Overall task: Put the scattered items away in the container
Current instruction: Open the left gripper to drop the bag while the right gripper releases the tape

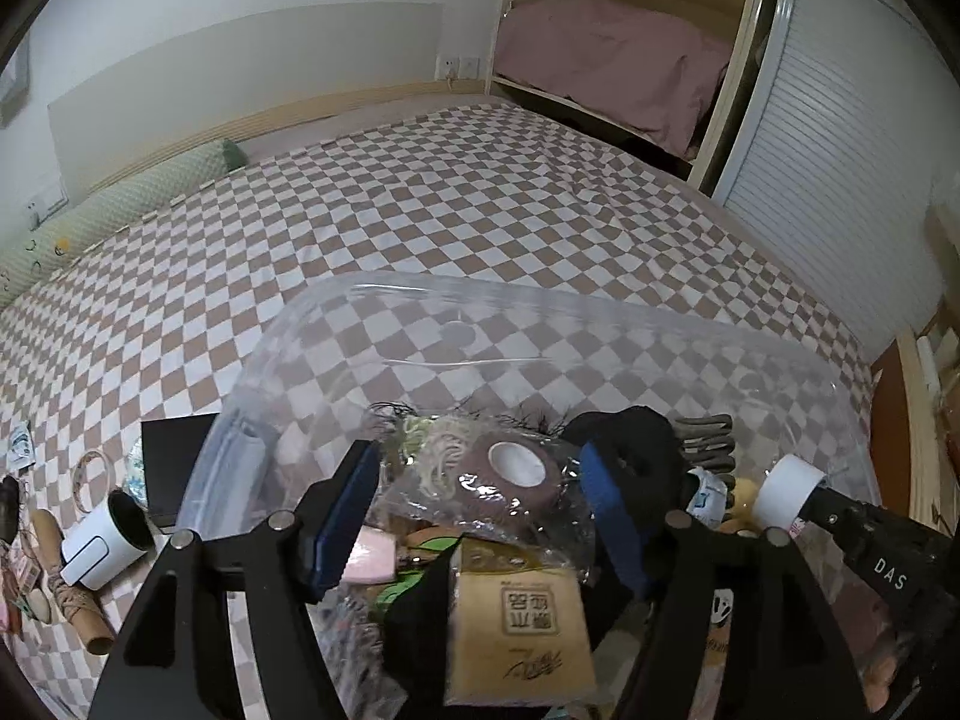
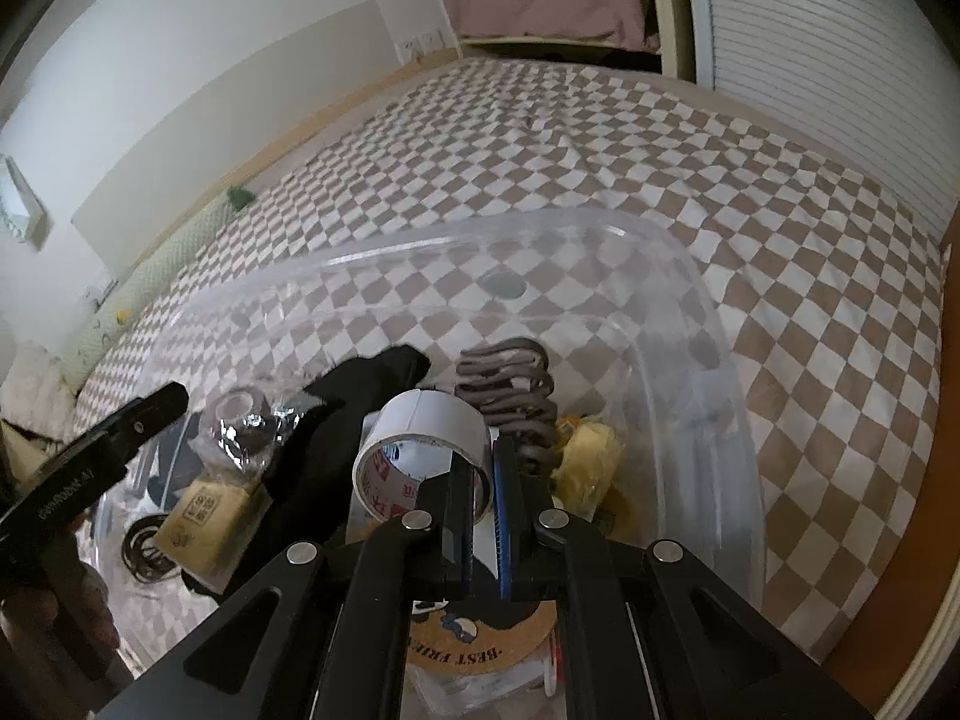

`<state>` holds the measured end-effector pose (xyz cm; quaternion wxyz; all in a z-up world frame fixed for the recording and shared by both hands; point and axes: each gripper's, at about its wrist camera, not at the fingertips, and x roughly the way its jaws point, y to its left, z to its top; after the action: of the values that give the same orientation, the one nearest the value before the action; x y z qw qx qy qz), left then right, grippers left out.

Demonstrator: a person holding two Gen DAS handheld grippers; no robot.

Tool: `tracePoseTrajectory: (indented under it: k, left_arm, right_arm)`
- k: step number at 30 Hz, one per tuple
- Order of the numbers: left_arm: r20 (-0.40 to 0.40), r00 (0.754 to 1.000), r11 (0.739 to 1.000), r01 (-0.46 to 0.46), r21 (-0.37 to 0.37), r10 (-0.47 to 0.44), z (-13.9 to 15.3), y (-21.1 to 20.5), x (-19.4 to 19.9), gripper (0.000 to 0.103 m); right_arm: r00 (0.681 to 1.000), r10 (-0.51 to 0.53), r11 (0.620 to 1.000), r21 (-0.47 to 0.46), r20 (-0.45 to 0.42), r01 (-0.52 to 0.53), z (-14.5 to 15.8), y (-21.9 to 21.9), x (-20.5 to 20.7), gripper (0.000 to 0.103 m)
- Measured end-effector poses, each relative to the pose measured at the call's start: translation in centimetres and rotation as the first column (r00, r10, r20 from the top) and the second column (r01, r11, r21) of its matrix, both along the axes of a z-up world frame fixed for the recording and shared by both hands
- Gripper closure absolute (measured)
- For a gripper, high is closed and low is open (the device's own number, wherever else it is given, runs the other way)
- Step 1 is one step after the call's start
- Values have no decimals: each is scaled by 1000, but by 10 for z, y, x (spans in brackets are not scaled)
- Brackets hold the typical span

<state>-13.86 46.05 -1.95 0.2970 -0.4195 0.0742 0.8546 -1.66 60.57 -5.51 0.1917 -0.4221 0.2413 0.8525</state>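
A clear plastic container (image 1: 480,291) (image 2: 540,231) sits on the checked bed, holding a black cloth (image 1: 624,426), a yellow packet (image 1: 522,618), a grey-brown folded piece (image 2: 510,384) and a yellow plush (image 2: 585,456). My left gripper (image 1: 478,455) hangs over the container. Its blue pads press both sides of a bagged brown roll (image 1: 480,498) (image 2: 240,426). My right gripper (image 2: 480,471) is shut on the wall of a white tape roll (image 2: 420,420) (image 1: 786,495), held above the container's right half. A cork coaster (image 2: 480,648) lies below it.
Loose things lie on the bed left of the container: a white mug (image 1: 105,546) on its side, a black flat box (image 1: 174,462), a thin ring (image 1: 90,474) and a cardboard tube (image 1: 78,606). A green bolster (image 1: 120,204) lines the far wall. The bed's edge (image 2: 936,360) runs along the right.
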Motion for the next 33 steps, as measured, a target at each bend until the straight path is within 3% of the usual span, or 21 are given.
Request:
tracePoseTrajectory:
  k: [2, 4, 10, 13, 19, 26, 28, 30, 31, 32, 33]
  left_arm:
    - [-7, 1000, 1000, -3, 5, 3, 2, -4, 2, 31]
    - [-17, 1000, 1000, -6, 9, 6, 5, -8, 4, 12]
    - [-42, 999, 1000, -15, 17, 16, 12, -16, 8, 10]
    - [-52, 999, 1000, -11, 13, 12, 14, -18, 11, 10]
    - [-59, 998, 1000, -1, 12, 2, 15, -22, 15, 10]
    - [-69, 998, 1000, 0, 13, 1, 17, -28, 19, 10]
    - [-75, 997, 1000, -3, 13, 4, 18, -29, 21, 1]
    - [-88, 996, 1000, -5, 15, 7, 19, -31, 23, 0]
    - [-93, 996, 1000, -7, 16, 8, 20, -32, 24, 0]
    - [-99, 995, 1000, -7, 19, 9, 21, -33, 25, 0]
    - [-104, 995, 1000, -6, 23, 8, 22, -34, 26, 0]
  right_arm:
    - [1000, 1, 1000, 10, 2, -1, 3, -2, 0, 97]
    - [1000, -8, 1000, 11, 6, 8, 5, -2, 2, 97]
    - [999, -30, 999, -30, 13, 30, 8, 2, 8, 93]
    - [999, -44, 999, -9, 8, 44, 12, -3, 13, 42]
    - [999, -30, 999, -20, -15, 30, 17, -6, 14, 41]
    - [1000, -4, 999, 42, 26, 3, 18, -13, 10, 41]
    - [999, -3, 998, 63, 33, 0, 18, -15, 11, 41]
    - [999, -4, 997, 82, 36, 2, 19, -15, 13, 41]
    - [999, -7, 996, 87, 35, 4, 19, -15, 14, 34]
    - [999, -10, 996, 91, 34, 7, 19, -15, 16, 16]
    - [999, -11, 995, 98, 31, 8, 20, -15, 18, 8]
